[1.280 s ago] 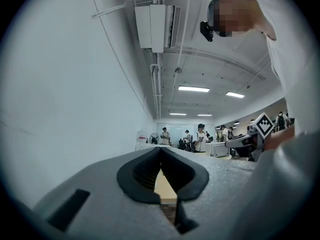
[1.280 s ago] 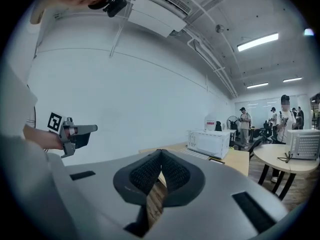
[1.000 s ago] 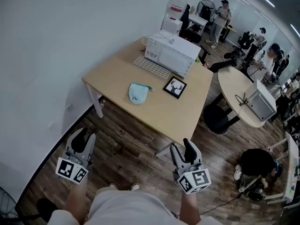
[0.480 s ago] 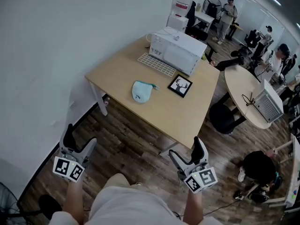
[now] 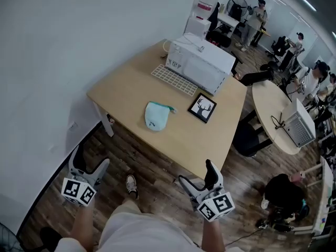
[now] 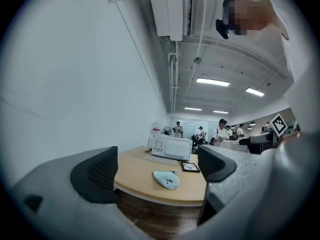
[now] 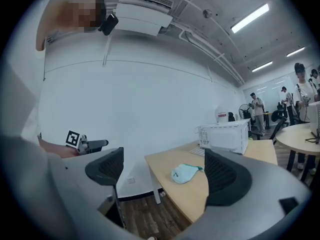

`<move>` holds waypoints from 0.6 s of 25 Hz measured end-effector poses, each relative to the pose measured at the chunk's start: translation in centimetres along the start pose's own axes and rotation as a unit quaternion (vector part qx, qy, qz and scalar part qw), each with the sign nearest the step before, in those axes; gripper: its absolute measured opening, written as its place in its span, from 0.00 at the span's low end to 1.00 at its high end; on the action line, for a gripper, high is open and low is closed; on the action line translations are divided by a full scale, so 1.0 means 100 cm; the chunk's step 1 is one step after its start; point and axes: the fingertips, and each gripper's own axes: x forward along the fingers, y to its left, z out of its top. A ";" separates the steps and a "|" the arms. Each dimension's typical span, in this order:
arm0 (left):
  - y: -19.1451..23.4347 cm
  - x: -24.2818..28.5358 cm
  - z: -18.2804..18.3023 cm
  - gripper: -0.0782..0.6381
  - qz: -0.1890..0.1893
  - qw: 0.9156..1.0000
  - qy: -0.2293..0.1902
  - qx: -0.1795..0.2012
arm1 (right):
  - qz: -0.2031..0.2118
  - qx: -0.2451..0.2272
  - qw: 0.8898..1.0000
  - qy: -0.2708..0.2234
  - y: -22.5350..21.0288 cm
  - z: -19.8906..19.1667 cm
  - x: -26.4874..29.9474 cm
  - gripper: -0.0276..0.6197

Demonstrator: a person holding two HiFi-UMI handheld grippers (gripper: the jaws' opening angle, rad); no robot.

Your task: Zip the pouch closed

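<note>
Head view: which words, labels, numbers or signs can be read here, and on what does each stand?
No text is readable.
Microwave: front markings, too small to read.
White dispenser: red label, blurred.
Picture frame: white deer head, no letters.
Pouch: dark marks, too small to read.
Left claw and right claw: cubes with black-and-white square markers, no letters.

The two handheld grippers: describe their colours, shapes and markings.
Both the left gripper and the right gripper have light grey bodies ending in two curved jaws lined with black ribbed pads. Each carries a white cube printed with black square markers at its rear. No cables show, and the forearms are uncovered.
</note>
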 end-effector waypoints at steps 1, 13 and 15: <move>0.007 0.019 0.000 0.80 -0.007 1.000 0.000 -0.006 | 0.005 0.001 1.000 0.006 -0.001 0.002 0.017 0.80; 0.084 0.193 -0.001 0.80 -0.075 0.996 0.015 -0.042 | -0.016 -0.028 0.998 0.056 -0.039 0.033 0.180 0.80; 0.085 0.211 -0.006 0.80 -0.085 0.995 0.017 -0.055 | -0.019 -0.033 0.997 0.072 -0.039 0.029 0.192 0.80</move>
